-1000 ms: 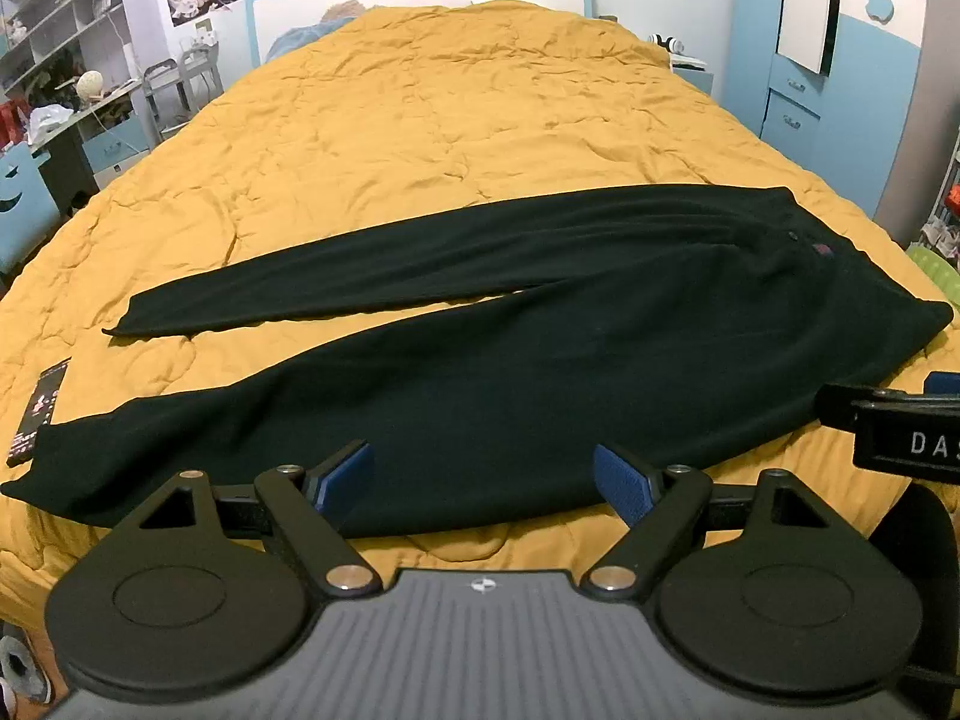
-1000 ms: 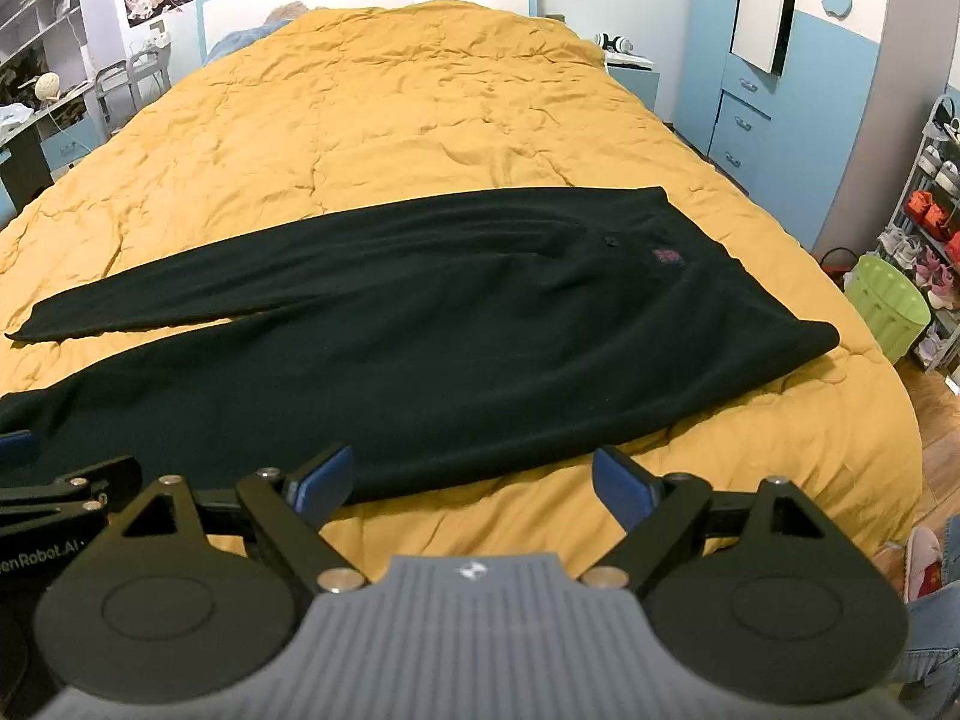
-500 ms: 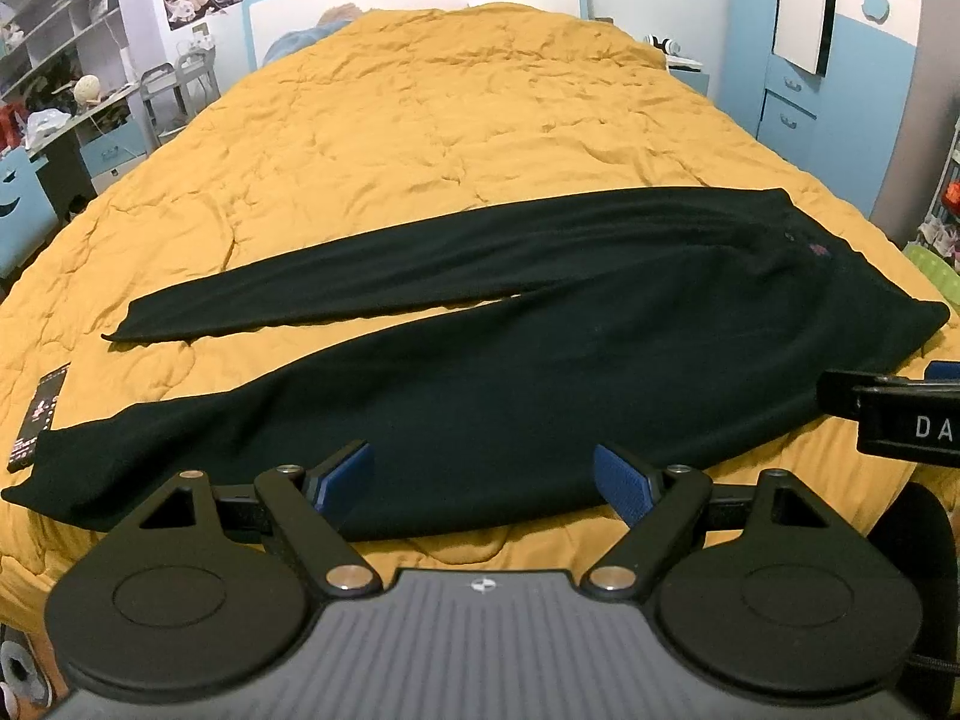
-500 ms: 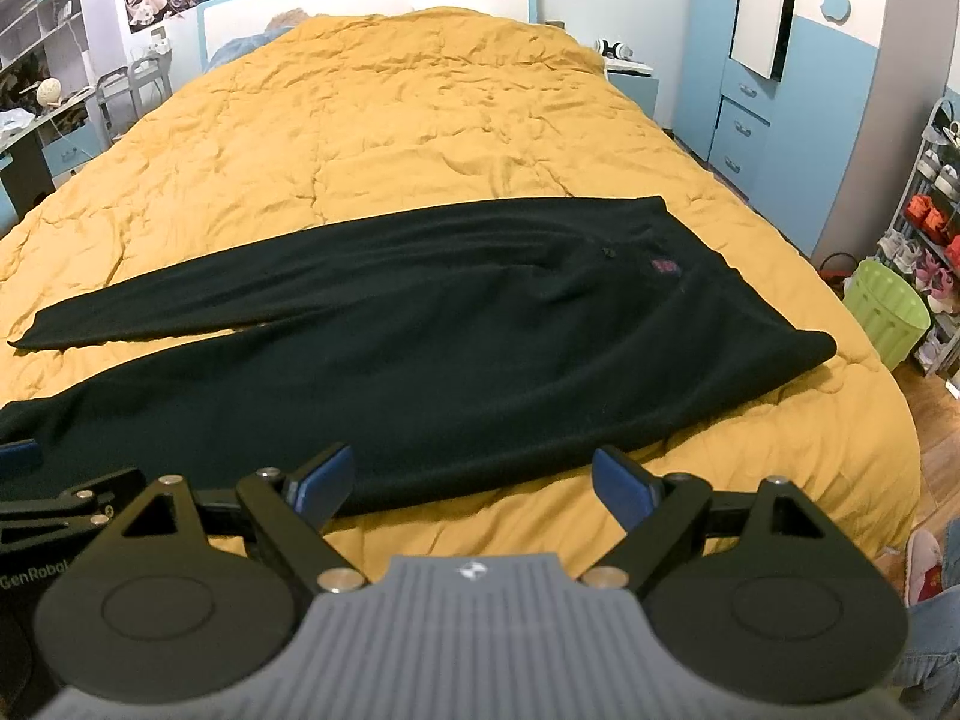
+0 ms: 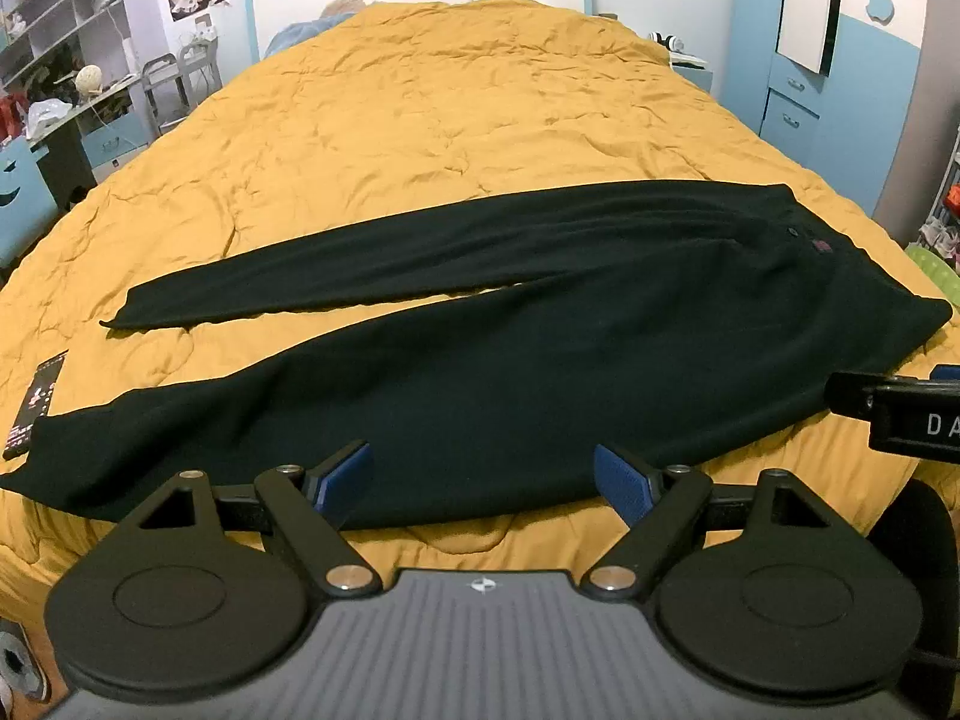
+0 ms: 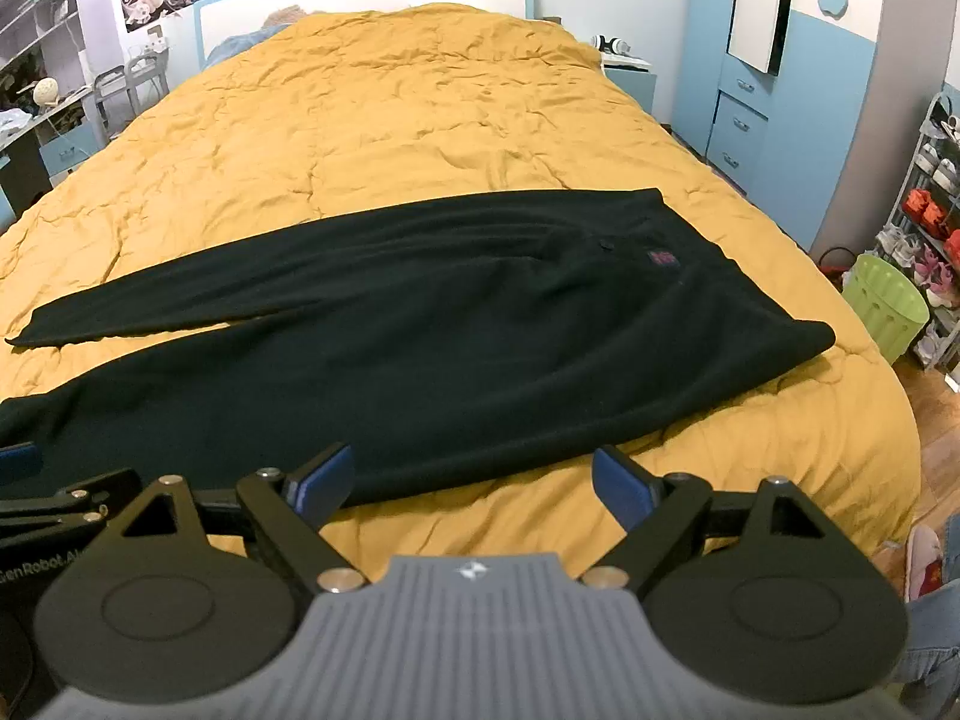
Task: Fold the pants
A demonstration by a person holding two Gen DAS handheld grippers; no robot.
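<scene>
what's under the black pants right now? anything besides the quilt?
The black pants lie flat on the yellow quilt. A dark flat item at the near leg's cuff lies beside the cuff. Anything beneath the fabric is hidden. Both open grippers hover clear.

Ahead of both wide-spread jaw pairs the black pants (image 5: 540, 360) lay flat on the yellow quilt (image 5: 420, 120), nothing standing over them. A bare quilt strip ran just below the jaws. A dark phone-like slab (image 5: 33, 402) lay far left of the left gripper (image 5: 483, 480), touching the leg hem.
</scene>
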